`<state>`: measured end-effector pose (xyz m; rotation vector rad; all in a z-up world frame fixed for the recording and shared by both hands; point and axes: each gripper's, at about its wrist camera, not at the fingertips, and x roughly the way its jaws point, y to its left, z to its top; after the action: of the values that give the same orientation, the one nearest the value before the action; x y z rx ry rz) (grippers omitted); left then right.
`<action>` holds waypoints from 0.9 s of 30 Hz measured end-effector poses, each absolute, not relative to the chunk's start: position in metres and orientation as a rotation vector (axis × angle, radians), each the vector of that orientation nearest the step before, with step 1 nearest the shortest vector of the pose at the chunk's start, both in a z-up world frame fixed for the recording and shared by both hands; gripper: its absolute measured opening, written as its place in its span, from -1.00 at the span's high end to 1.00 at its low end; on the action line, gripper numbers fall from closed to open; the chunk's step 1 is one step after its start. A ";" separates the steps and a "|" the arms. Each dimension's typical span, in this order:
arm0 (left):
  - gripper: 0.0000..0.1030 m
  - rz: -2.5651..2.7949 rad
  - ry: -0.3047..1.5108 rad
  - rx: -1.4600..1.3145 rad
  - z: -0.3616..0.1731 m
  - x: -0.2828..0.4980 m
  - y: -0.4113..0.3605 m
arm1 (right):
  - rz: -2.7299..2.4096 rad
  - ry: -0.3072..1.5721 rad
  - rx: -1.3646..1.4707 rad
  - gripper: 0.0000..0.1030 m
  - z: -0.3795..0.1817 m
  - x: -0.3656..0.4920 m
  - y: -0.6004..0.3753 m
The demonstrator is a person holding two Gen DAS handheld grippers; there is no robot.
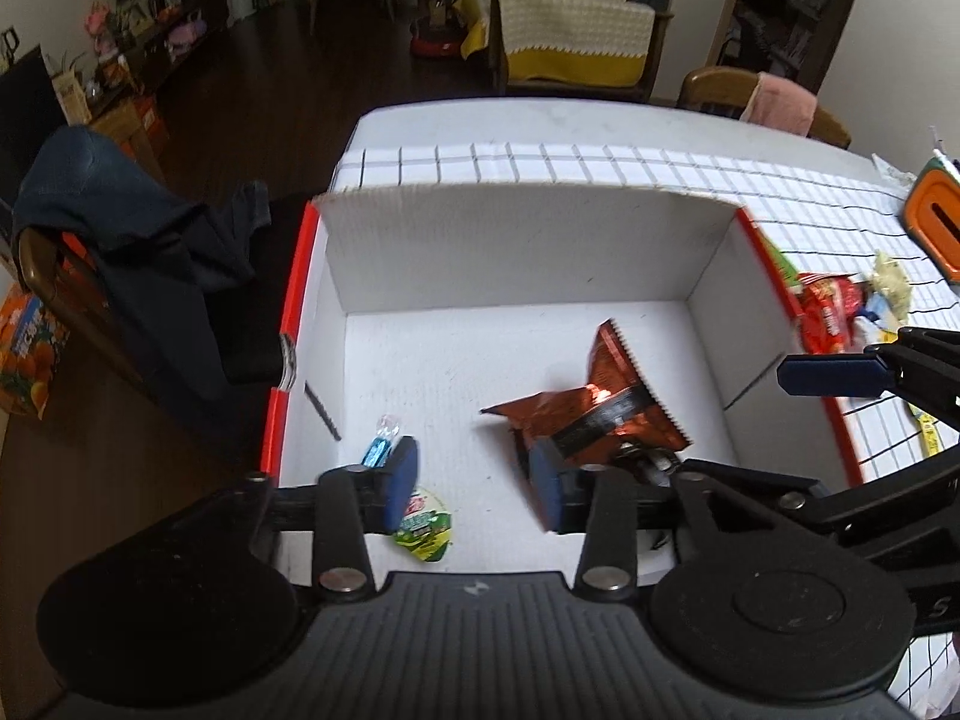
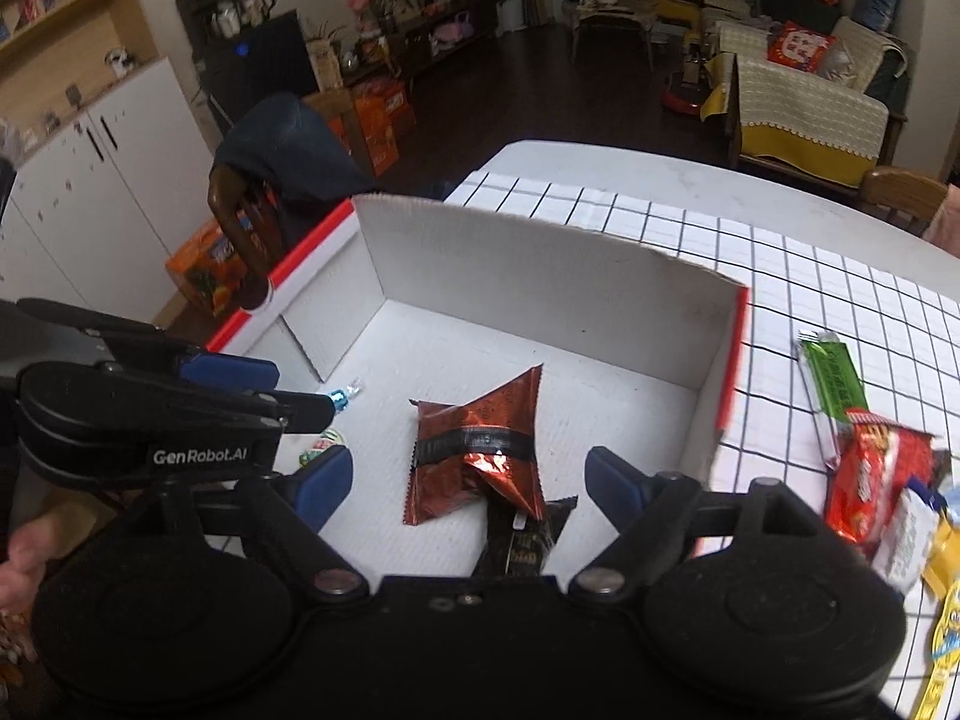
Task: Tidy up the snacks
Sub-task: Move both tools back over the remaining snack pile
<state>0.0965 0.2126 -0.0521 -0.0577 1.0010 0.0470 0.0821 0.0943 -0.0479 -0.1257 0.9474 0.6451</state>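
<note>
A shiny copper-red foil snack packet with a black band (image 2: 480,450) lies crumpled on the floor of the open white cardboard box with red outer edges (image 2: 540,276), roughly in the middle of it. Touching its near end is a smaller black snack packet (image 2: 528,540), partly hidden behind the right claw's body. Toward the left side of the box floor lie a small blue-wrapped candy with a clear twisted end (image 1: 381,444) and, just beside it, a small green-and-white snack cup with a printed lid (image 1: 426,525).

The left claw (image 1: 474,480) hangs over the near part of the box with its jaws parted; one blue pad (image 1: 402,480) stands above the blue candy and the other sits at the edge of the foil packet, but nothing is pressed between them. The right claw (image 2: 468,480) stands wide open above the foil packet and the black packet, its pads clear of both.

The box rests on a white table covered by a white cloth with a black grid (image 2: 810,276). On the cloth to the right of the box lie more snacks: a long green wrapped bar (image 2: 831,378), a red crinkled packet (image 2: 870,480) touching its near end, and white and yellow packets (image 2: 936,576) at the frame edge. A wooden chair draped with dark blue clothing (image 1: 120,228) stands left of the table.
</note>
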 end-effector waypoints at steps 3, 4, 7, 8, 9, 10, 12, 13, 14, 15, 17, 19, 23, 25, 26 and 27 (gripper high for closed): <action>-0.12 0.036 0.970 -0.051 -0.042 0.090 0.203 | 0.634 0.928 -0.102 -0.69 -0.040 0.075 0.080; -0.13 0.032 0.962 -0.050 -0.039 0.089 0.199 | 0.631 0.919 -0.095 -0.70 -0.036 0.073 0.076; -0.24 0.017 0.937 -0.041 -0.031 0.084 0.187 | 0.624 0.892 -0.072 -0.77 -0.028 0.065 0.062; -0.29 0.011 0.930 -0.039 -0.029 0.083 0.183 | 0.620 0.882 -0.064 -0.80 -0.025 0.063 0.056; -0.31 0.003 0.921 -0.037 -0.026 0.081 0.178 | 0.619 0.874 -0.055 -0.80 -0.022 0.061 0.050; -0.32 -0.004 0.914 -0.036 -0.024 0.080 0.173 | 0.617 0.869 -0.047 -0.81 -0.020 0.059 0.044; -0.32 -0.022 0.905 -0.031 -0.020 0.079 0.162 | 0.607 0.859 -0.032 -0.82 -0.017 0.056 0.034; -0.33 -0.029 0.900 -0.029 -0.019 0.078 0.156 | 0.602 0.854 -0.026 -0.83 -0.015 0.055 0.028; -0.35 -0.037 0.895 -0.029 -0.017 0.078 0.150 | 0.596 0.848 -0.021 -0.84 -0.013 0.054 0.021; -0.40 -0.048 0.890 -0.028 -0.015 0.078 0.144 | 0.591 0.842 -0.017 -0.86 -0.012 0.052 0.015; -0.47 -0.063 0.877 -0.023 -0.012 0.077 0.132 | 0.580 0.830 -0.012 -0.90 -0.009 0.049 0.002; -0.53 -0.075 0.861 -0.016 -0.009 0.076 0.119 | 0.565 0.818 -0.008 -0.93 -0.008 0.048 -0.012; -0.62 -0.104 0.837 -0.007 -0.004 0.078 0.092 | 0.516 0.800 -0.009 -0.98 -0.008 0.046 -0.039; -0.64 -0.119 0.824 -0.003 -0.003 0.080 0.078 | 0.486 0.794 -0.009 -0.99 -0.009 0.047 -0.053; -0.65 -0.126 0.820 0.000 -0.003 0.081 0.070 | 0.473 0.789 -0.009 -0.99 -0.009 0.047 -0.064; -0.66 -0.135 0.819 0.001 -0.004 0.083 0.063 | 0.458 0.783 -0.011 -0.99 -0.010 0.047 -0.071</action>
<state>0.0833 0.0626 -0.0039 0.0010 0.8186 -0.1353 0.0472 -0.0713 -0.0104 -0.0110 0.7828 0.4584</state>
